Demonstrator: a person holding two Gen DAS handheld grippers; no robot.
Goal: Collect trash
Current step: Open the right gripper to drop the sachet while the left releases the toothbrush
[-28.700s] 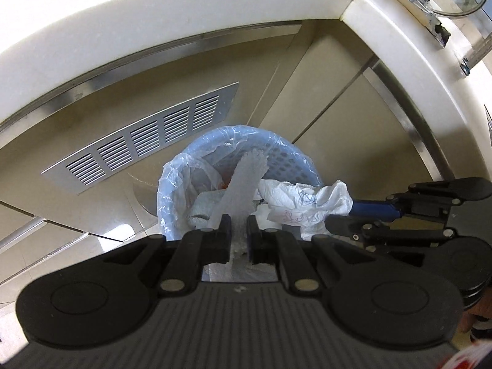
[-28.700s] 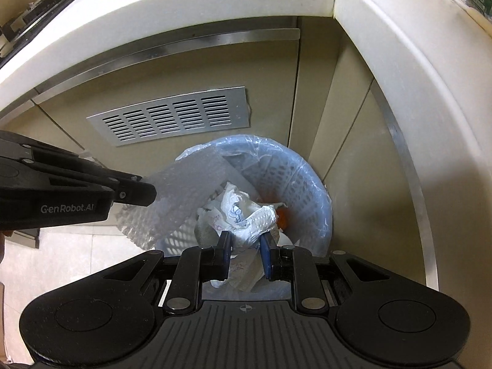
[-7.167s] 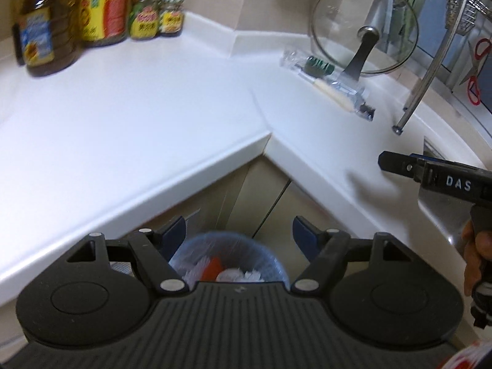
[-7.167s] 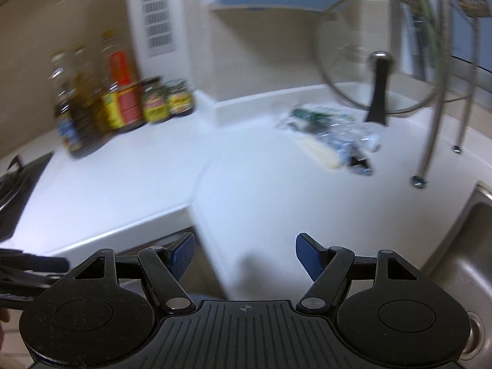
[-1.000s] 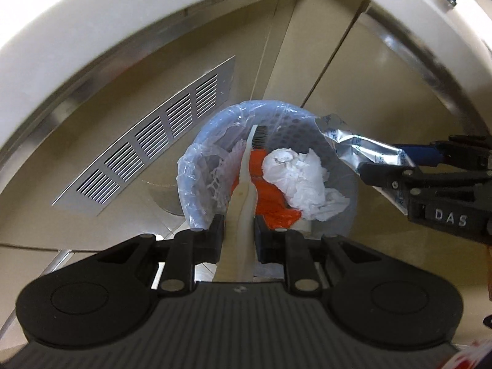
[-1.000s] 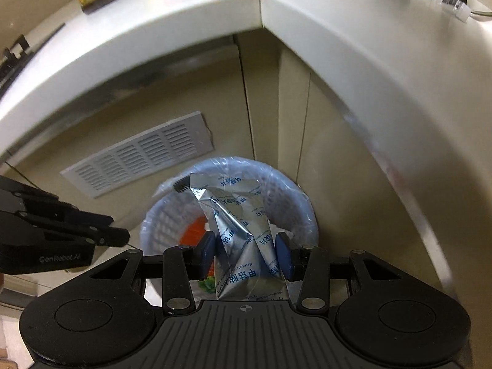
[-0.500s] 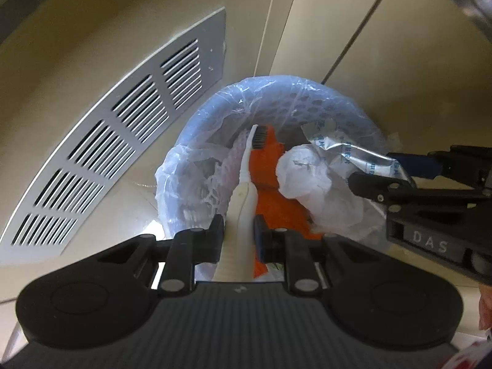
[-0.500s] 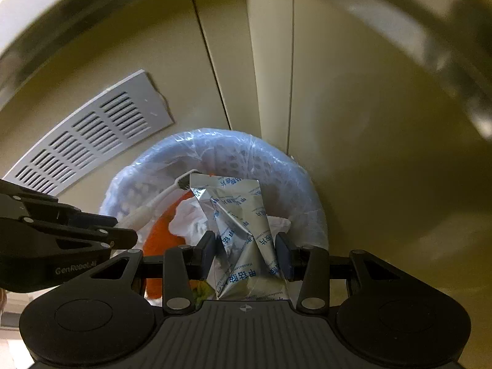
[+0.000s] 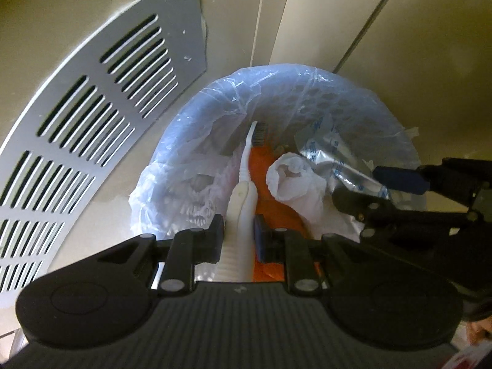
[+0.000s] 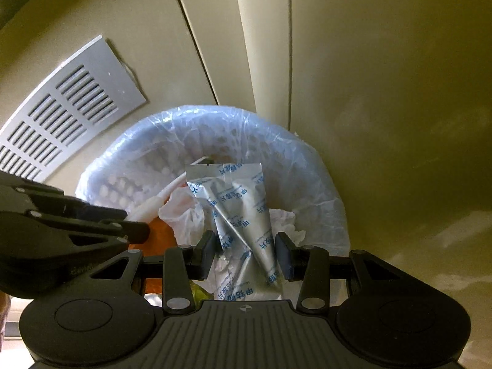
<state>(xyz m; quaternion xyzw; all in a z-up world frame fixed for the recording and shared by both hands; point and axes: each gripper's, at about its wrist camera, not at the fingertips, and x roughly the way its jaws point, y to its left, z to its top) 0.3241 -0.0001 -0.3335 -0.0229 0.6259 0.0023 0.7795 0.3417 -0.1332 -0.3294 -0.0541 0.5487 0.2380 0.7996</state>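
Beige cabinet doors (image 10: 384,123) are closing in behind and to the right of the lined trash bin (image 9: 276,83), with a slotted vent panel (image 9: 101,129) on its left, so open room is mostly straight above the bin's mouth. Both grippers are pointing down over the bin, side by side and near each other. Left gripper (image 9: 238,238) is clamping narrow on the handle of a white toothbrush (image 9: 246,181), whose bristle end is reaching toward the far rim, over orange trash (image 9: 264,166) and crumpled white tissue (image 9: 292,181). Right gripper (image 10: 245,250) is holding a silver foil packet (image 10: 236,206) between half-closed jaws; the packet is sticking forward from the fingers over the bin's middle, just above the tissue.
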